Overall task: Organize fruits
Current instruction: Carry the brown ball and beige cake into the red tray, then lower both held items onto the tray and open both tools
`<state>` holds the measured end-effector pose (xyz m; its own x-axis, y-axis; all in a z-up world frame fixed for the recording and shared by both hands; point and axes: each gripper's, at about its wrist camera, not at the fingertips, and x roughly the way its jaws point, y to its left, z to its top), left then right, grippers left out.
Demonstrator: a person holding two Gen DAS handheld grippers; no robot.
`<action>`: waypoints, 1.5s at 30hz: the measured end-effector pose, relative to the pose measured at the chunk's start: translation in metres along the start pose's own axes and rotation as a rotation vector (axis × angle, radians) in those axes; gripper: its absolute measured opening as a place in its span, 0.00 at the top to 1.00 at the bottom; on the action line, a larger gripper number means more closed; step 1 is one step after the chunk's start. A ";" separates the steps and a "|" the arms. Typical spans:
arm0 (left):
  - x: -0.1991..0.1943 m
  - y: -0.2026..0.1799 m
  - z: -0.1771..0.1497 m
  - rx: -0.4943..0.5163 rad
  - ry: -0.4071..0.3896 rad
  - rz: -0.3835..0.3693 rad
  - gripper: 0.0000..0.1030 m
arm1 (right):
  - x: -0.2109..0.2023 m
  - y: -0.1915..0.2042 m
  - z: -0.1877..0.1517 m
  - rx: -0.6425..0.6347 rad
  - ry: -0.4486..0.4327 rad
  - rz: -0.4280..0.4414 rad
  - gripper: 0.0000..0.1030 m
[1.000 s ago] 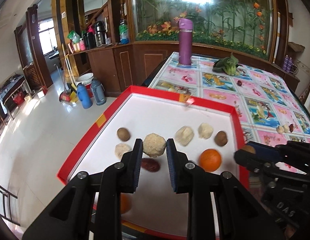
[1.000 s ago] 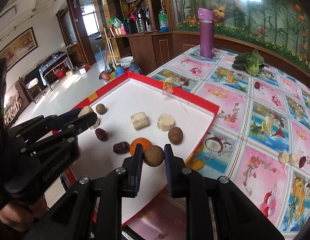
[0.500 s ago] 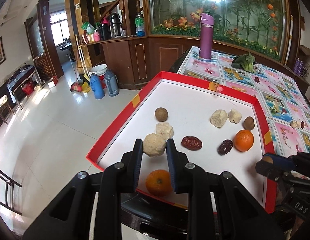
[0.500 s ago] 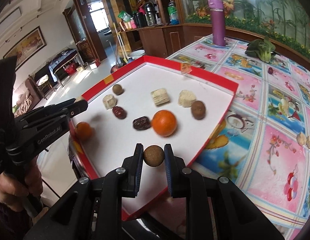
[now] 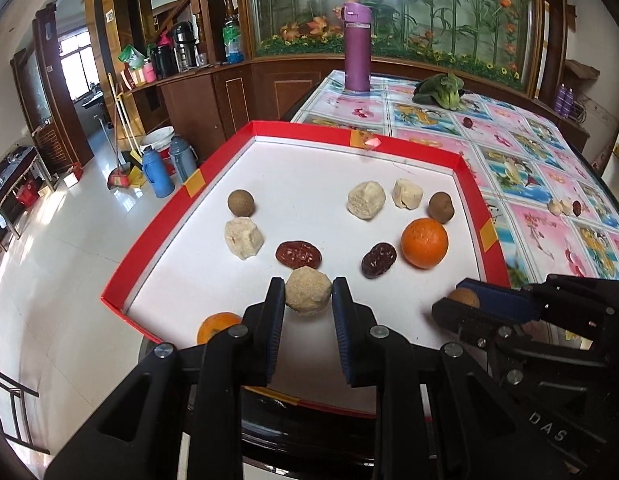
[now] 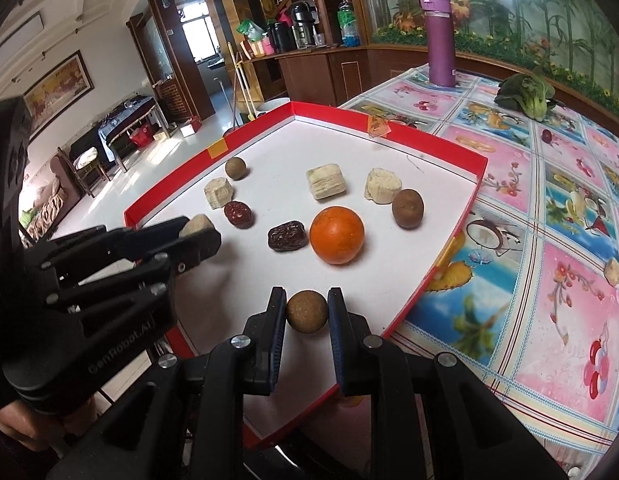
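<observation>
left gripper: jaws narrowed onto a pale rough ball, pinched between both pads above the near part of the red-rimmed tray. right gripper: likewise narrowed, a brown round fruit clamped. beyond are laid an orange, dark dates and pale chunks, seemingly paired by kind for sorting.

Left gripper clamped on a pale beige lump, right gripper pinching a brown round fruit (both level, side by side, pointing forward over the tray)
</observation>
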<state>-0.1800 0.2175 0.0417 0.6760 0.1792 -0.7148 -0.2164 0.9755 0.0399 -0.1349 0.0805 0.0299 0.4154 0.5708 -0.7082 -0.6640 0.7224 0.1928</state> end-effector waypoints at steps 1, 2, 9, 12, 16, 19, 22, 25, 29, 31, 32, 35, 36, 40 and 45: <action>0.002 -0.001 -0.001 0.000 0.007 -0.001 0.75 | 0.000 -0.001 0.000 0.001 -0.002 -0.002 0.81; 0.004 -0.001 -0.001 0.000 0.014 -0.001 0.75 | 0.001 -0.001 0.000 0.002 -0.005 -0.006 0.81; 0.016 -0.002 -0.006 -0.009 0.046 0.000 0.75 | 0.005 -0.007 0.006 0.012 -0.024 -0.027 0.81; 0.018 -0.005 -0.004 0.000 0.048 0.008 0.75 | 0.008 -0.006 0.011 -0.002 -0.024 -0.026 0.81; 0.020 -0.008 -0.001 0.007 0.047 0.019 0.75 | 0.015 0.003 0.012 -0.046 -0.009 -0.041 0.79; 0.022 -0.006 -0.001 -0.005 0.044 0.017 0.75 | 0.017 0.002 0.012 -0.055 -0.007 -0.044 0.79; 0.022 -0.007 -0.001 -0.005 0.039 0.026 0.74 | 0.019 0.001 0.014 -0.069 0.004 -0.045 0.79; 0.021 -0.007 0.000 -0.005 0.041 0.028 0.74 | 0.022 -0.001 0.016 -0.068 0.019 -0.038 0.80; 0.021 -0.003 0.000 -0.023 0.044 0.044 0.60 | 0.024 -0.002 0.019 -0.074 0.032 -0.029 0.81; 0.021 -0.001 0.000 -0.026 0.043 0.050 0.56 | 0.024 -0.004 0.020 -0.071 0.034 -0.017 0.80; 0.022 -0.001 0.000 -0.022 0.044 0.048 0.56 | 0.023 -0.004 0.020 -0.073 0.031 -0.011 0.80; 0.021 -0.002 0.000 -0.020 0.048 0.040 0.55 | 0.020 -0.006 0.018 -0.066 0.021 0.000 0.80; 0.021 -0.002 0.000 -0.017 0.048 0.039 0.54 | 0.019 -0.006 0.018 -0.062 0.017 0.005 0.79; 0.020 -0.003 0.000 -0.012 0.051 0.028 0.52 | 0.013 -0.012 0.017 -0.040 -0.001 0.023 0.70; 0.019 -0.006 0.000 -0.005 0.056 0.014 0.49 | 0.008 -0.020 0.015 -0.015 -0.023 0.038 0.61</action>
<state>-0.1660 0.2149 0.0275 0.6323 0.1852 -0.7522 -0.2290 0.9723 0.0468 -0.1089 0.0761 0.0308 0.4037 0.6065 -0.6849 -0.6886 0.6944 0.2091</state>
